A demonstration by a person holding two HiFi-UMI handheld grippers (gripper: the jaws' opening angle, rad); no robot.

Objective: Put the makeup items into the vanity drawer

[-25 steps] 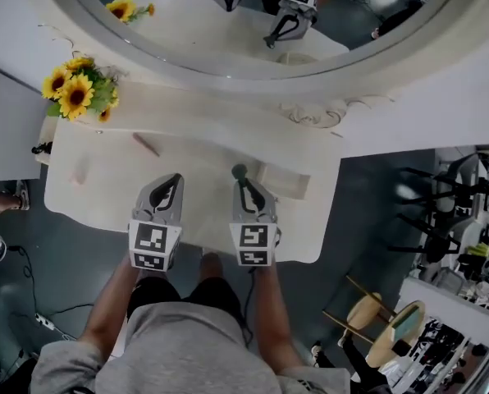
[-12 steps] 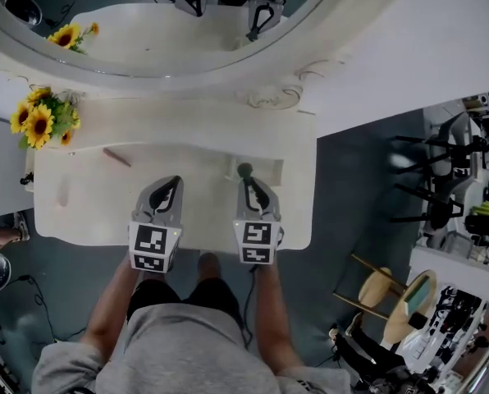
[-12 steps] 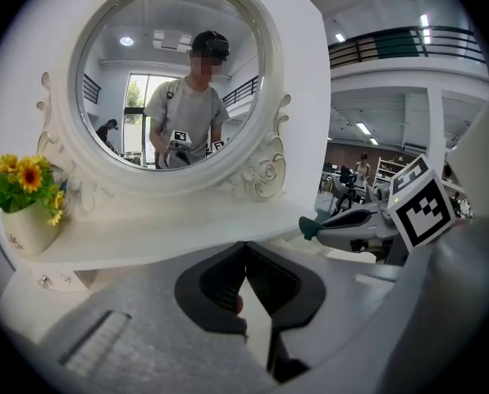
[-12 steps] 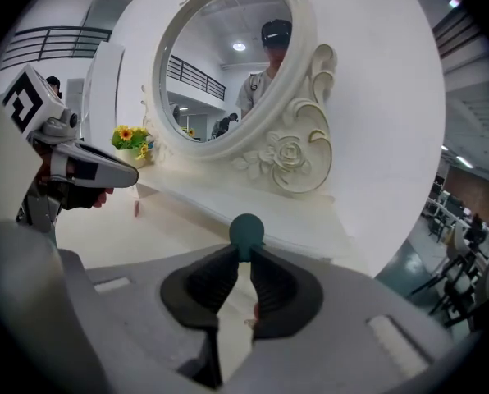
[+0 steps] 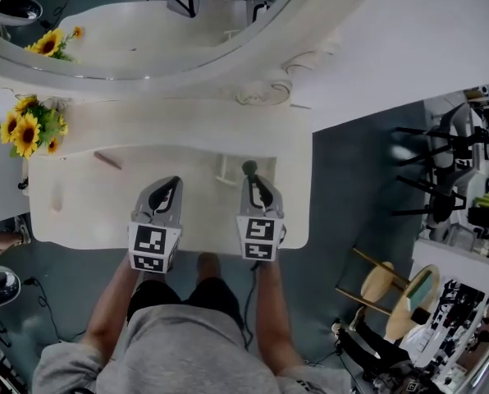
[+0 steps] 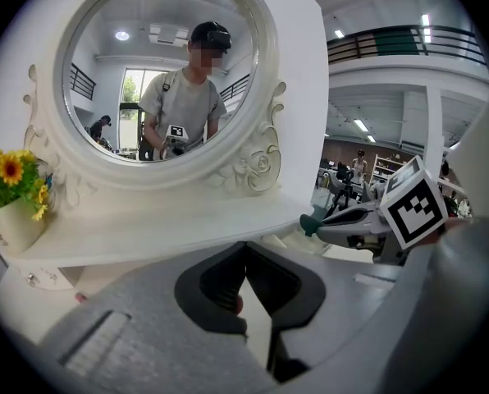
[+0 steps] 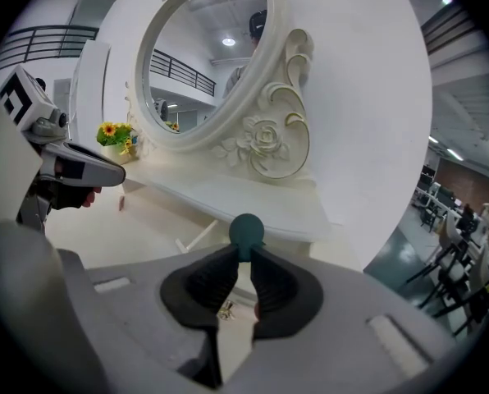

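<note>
Gripping teal round-headed makeup item [image 7: 246,230] between right gripper [image 7: 239,257] fingers; holding left gripper [image 6: 244,251] fingers closed, empty, above tabletop [image 5: 89,212].

You stand on a dark grey floor [image 5: 343,220]. Far ahead, a big round mirror [image 5: 146,31] stands by a white wall [image 5: 409,39]. Yellow sunflowers [image 5: 27,130] sit far left. A wooden stool [image 5: 376,284] is near right.

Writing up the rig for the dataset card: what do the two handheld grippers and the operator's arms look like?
Both alike: the left gripper and right gripper have light grey moulded shells tapering forward, with black-lined fingers. Each carries a white marker cube with black square patterns at the rear. The person wears a grey short-sleeved T-shirt; forearms bare.
</note>
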